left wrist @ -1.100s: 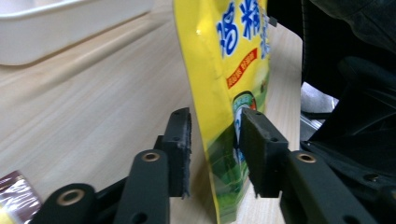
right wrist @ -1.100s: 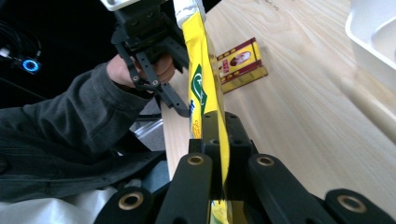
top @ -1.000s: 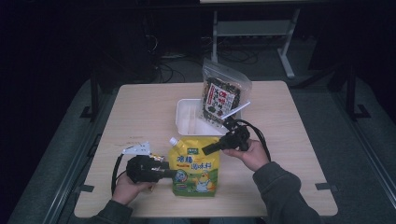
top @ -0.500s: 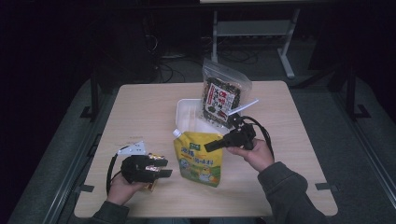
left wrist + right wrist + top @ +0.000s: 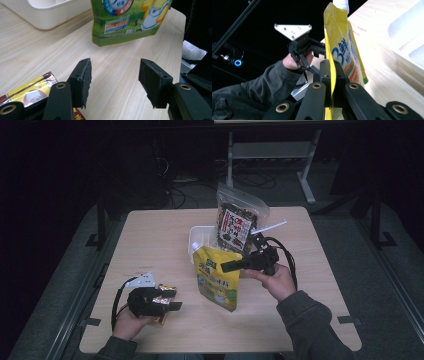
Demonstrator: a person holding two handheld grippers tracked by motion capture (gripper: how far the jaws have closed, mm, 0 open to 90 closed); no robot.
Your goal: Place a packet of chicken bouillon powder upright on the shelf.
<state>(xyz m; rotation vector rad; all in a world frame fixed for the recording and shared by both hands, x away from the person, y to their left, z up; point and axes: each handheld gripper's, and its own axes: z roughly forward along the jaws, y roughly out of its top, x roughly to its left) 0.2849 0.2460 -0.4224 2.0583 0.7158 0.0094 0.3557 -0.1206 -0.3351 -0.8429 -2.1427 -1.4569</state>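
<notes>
Right gripper view: my right claw pinches the pouch's edge (firmly, I judge); keep lifting it upright toward the white tray, left claw released.

A white tray is set mid-table, with a clear snack bag propped in it.

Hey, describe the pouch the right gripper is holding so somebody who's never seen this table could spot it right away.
Near the middle of the wooden table, just in front of the white tray, the right gripper pinches a soft pouch by its edge. Unlike the clear snack bag behind it, it is yellow and green with a white screw cap.
</notes>
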